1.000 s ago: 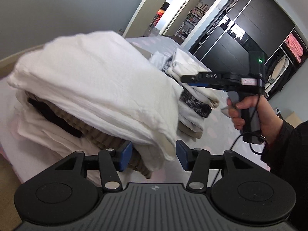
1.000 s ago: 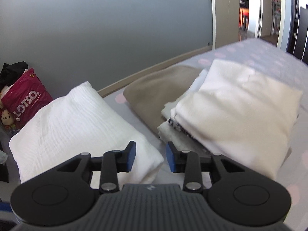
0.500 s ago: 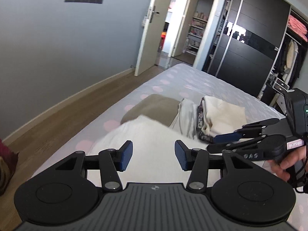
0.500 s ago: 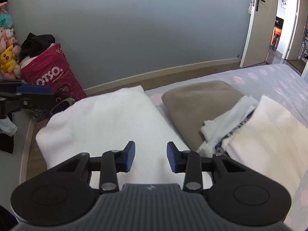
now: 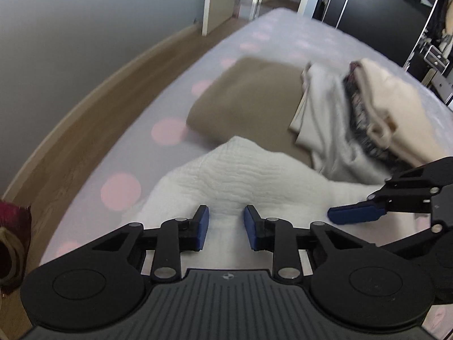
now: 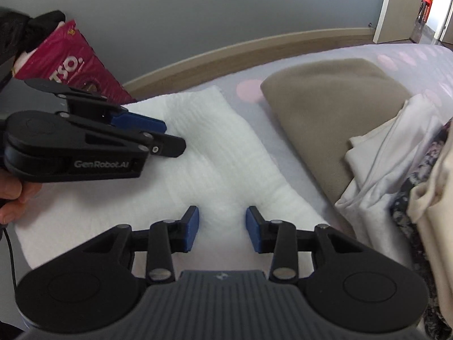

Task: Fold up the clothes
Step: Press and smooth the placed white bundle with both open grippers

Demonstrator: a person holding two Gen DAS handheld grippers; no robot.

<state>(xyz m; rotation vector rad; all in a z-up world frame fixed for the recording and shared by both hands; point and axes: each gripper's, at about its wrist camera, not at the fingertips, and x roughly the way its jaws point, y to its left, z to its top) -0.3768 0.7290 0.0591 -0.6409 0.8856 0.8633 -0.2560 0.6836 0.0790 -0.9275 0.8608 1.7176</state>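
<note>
Left gripper [image 5: 226,228]: black linkage arms, silver pivot screws, blue pads on the fingertips [image 5: 201,226], two round black discs flanking a ribbed grey centre plate with a small round emblem. Right gripper [image 6: 221,232]: same build and colours. Side of the left unit reads "GenRobot.AI" in pale lettering. Bare skin of left hand [image 6: 12,201] behind it; thin black cable below.
</note>
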